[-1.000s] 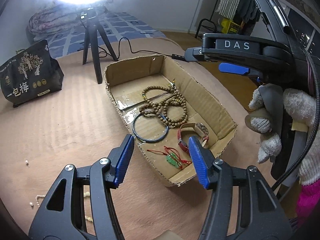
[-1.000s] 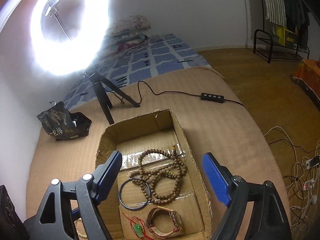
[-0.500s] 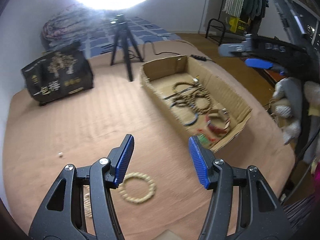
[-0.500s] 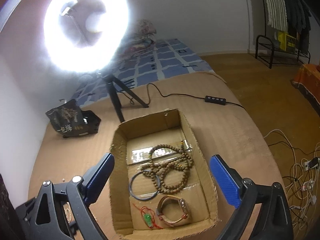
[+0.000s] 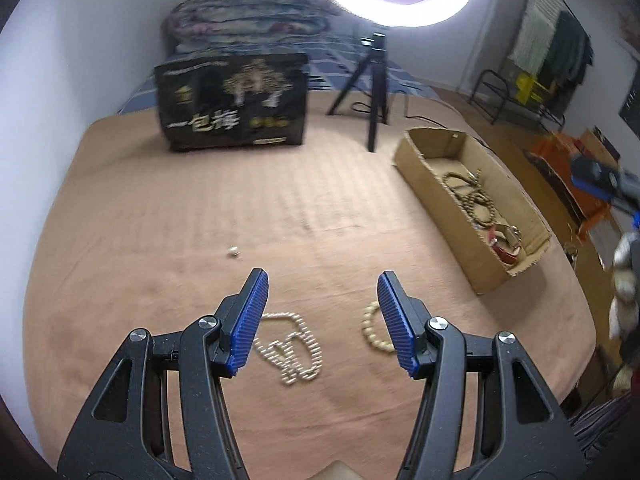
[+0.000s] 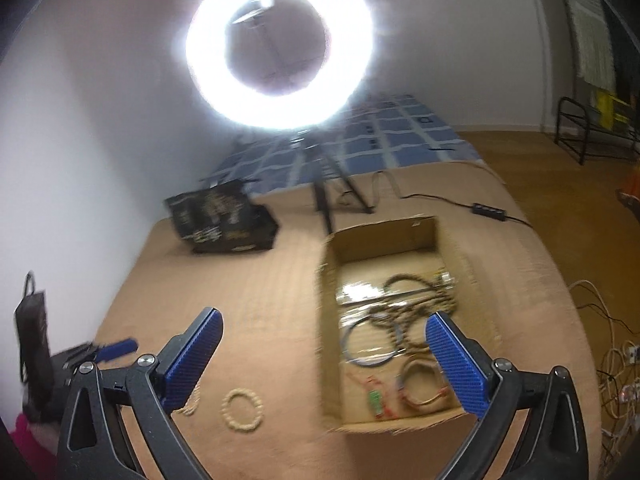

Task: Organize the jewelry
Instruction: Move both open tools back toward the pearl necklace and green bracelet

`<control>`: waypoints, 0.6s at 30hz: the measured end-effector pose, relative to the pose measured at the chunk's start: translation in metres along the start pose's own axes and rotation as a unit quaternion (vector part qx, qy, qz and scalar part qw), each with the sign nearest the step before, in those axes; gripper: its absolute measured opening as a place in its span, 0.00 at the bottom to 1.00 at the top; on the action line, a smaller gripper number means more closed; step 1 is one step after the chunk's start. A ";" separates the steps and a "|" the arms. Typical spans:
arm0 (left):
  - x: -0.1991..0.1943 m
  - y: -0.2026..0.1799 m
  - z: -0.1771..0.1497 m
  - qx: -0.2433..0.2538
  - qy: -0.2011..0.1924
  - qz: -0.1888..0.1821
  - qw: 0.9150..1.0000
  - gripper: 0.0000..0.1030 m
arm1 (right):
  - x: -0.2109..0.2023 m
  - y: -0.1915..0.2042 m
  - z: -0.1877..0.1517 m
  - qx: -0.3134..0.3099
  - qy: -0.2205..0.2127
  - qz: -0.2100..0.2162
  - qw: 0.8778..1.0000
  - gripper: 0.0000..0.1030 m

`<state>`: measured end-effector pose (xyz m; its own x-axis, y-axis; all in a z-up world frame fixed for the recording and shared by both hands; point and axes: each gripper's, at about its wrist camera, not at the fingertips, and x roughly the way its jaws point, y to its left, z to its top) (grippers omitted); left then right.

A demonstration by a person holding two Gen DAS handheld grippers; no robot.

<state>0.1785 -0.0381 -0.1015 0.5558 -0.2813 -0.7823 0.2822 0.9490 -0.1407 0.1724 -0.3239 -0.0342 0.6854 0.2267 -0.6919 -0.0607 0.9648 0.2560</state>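
Left tongs [image 5: 322, 300]: released, blue pads spread wide, nothing between them; hovering above the pearl necklace [image 5: 290, 354], which lies in a loose tangled heap on the surface [image 5: 200, 220], its long axis running roughly away from the camera, one strand trailing toward the left pad.

Beaded bracelet [image 5: 374, 334]: pale, round, flat on the surface just right of the necklace, partly hidden behind the right pad; in the right wrist view the same bracelet [image 6: 243, 410] lies clear of the box.

Loose bead [image 5: 234, 251]: single, small, white, well apart from the necklace, farther up the surface.

Cardboard box [image 5: 436, 196]: open-topped, long axis running from near right toward the far middle. Contents: brown bead strands [image 5: 468, 196], red-strap watch [image 5: 506, 240]; the right wrist view adds a dark bangle [image 6: 366, 344] and a green pendant on red cord [image 6: 374, 398]. Detail blurred.

Right tongs [image 6: 324, 360]: released, pads wide apart, holding nothing, positioned over the near left edge of the box [image 6: 332, 320].

Surface: tan ribbed cloth, rounded edge.

Room: black printed bag [image 5: 232, 104] standing at the far side; ring light [image 6: 280, 40] on a black tripod [image 5: 370, 80] beside the box; blue checked bedding [image 6: 400, 136] and a rolled quilt [image 5: 248, 12] against a white wall; wooden floor [image 6: 560, 168]; dark metal rack [image 6: 596, 132] at right.
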 end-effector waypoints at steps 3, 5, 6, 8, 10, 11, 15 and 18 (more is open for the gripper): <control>-0.001 0.012 -0.007 -0.015 0.004 0.002 1.000 0.57 | 0.005 0.024 -0.015 -0.025 0.016 0.020 0.999 1.00; -0.001 0.019 -0.013 -0.018 0.008 0.002 1.000 0.57 | 0.011 0.037 -0.025 -0.039 0.030 0.031 0.998 1.00; 0.000 0.021 -0.018 -0.018 0.012 0.003 1.000 0.57 | 0.014 0.042 -0.030 -0.046 0.037 0.035 0.998 1.00; 0.004 0.022 -0.027 -0.019 0.023 0.001 1.000 0.57 | 0.023 0.053 -0.042 -0.064 0.056 0.042 0.995 1.00; 0.010 0.023 -0.038 -0.020 0.035 -0.005 0.999 0.57 | 0.033 0.061 -0.053 -0.080 0.074 0.045 0.993 1.00; 0.012 0.022 -0.043 -0.020 0.040 -0.006 0.999 0.57 | 0.038 0.064 -0.059 -0.086 0.083 0.045 0.992 1.00; 0.024 0.024 -0.061 -0.034 0.059 -0.016 0.998 0.57 | 0.057 0.070 -0.077 -0.097 0.114 0.047 0.988 0.98; 0.032 0.025 -0.070 -0.044 0.068 -0.019 0.997 0.57 | 0.068 0.074 -0.086 -0.105 0.133 0.051 0.984 0.98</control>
<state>0.1486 -0.0131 -0.1724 0.4327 -0.3010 -0.8498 0.2281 0.9485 -0.2198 0.1522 -0.2255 -0.1203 0.4558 0.3241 -0.8290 -0.2873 0.9351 0.2076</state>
